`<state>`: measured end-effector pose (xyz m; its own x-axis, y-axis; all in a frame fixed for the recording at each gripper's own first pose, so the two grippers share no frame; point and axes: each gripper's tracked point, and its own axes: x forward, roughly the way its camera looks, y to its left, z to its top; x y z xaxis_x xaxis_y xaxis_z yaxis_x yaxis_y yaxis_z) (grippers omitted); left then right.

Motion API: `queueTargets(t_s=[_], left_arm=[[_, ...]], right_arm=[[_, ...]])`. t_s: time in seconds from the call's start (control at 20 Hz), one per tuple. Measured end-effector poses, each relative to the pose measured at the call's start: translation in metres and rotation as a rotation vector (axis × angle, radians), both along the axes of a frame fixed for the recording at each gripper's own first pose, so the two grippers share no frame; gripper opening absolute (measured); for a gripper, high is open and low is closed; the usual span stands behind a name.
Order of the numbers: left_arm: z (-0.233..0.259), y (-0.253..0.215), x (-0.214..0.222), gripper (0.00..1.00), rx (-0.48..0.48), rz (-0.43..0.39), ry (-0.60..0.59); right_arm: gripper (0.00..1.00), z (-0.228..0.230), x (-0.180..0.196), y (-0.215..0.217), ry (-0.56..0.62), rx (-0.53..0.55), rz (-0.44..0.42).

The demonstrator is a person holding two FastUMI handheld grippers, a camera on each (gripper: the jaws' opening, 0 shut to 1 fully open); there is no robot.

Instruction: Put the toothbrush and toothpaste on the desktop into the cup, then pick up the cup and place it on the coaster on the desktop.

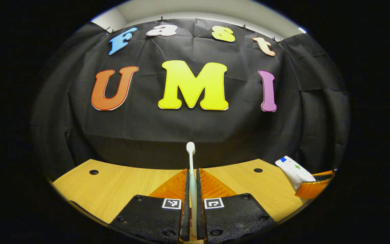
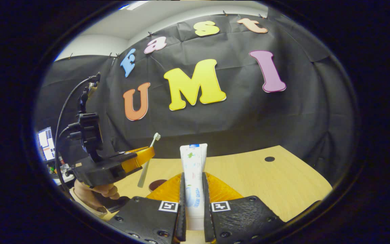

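A black cloth wall stood behind a light wooden tabletop [image 1: 120,183] with small round holes in it. In the left gripper view, the left gripper [image 1: 191,189] was clamped on the thin toothbrush [image 1: 191,159], which rose upright between its fingers, head at the top, above the tabletop. In the right gripper view, the right gripper [image 2: 193,189] was clamped on the toothpaste [image 2: 193,166] tube, also held upright and lifted. To the left in that view a hand [image 2: 95,191] carried the left gripper, with a dark round shape [image 2: 156,184] on the tabletop beyond it; whether that was the cup or the coaster could not be told.

The toothbrush handle was slim, so it would probably pivot or slip if tilted. The soft tube could squash or slide. With both grippers near each other, they might collide over the cup.
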<state>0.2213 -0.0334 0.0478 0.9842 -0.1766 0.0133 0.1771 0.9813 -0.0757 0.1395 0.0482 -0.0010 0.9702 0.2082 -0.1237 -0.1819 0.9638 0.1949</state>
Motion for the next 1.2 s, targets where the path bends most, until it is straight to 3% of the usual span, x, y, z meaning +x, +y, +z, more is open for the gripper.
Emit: queueTargets(t_s=[0.7,0.75,0.8,0.85,0.9,0.95,1.2], left_arm=[[-0.034,0.005,0.010,0.10,0.014,0.033,0.103],[-0.035,0.010,0.008,0.19,0.022,0.056,0.115],[-0.039,0.013,0.005,0.59,0.033,0.070,0.137],[-0.040,0.014,0.002,0.65,0.031,0.068,0.142],[-0.038,0.016,-0.001,0.83,0.013,0.065,0.138],[-0.035,0.017,-0.003,0.95,0.001,0.063,0.133],[-0.027,0.040,-0.020,0.97,-0.002,0.088,0.108]], right_arm=[[0.21,-0.025,0.005,-0.020,0.047,-0.010,-0.039],[0.21,-0.024,0.005,-0.019,0.045,-0.014,-0.042],[0.20,-0.024,0.004,-0.017,0.042,-0.016,-0.041],[0.21,-0.023,0.004,-0.015,0.044,-0.017,-0.038],[0.20,-0.022,0.003,-0.011,0.044,-0.018,-0.035],[0.21,-0.020,0.003,-0.008,0.041,-0.020,-0.034],[0.21,-0.008,0.002,0.010,0.015,-0.026,-0.021]])
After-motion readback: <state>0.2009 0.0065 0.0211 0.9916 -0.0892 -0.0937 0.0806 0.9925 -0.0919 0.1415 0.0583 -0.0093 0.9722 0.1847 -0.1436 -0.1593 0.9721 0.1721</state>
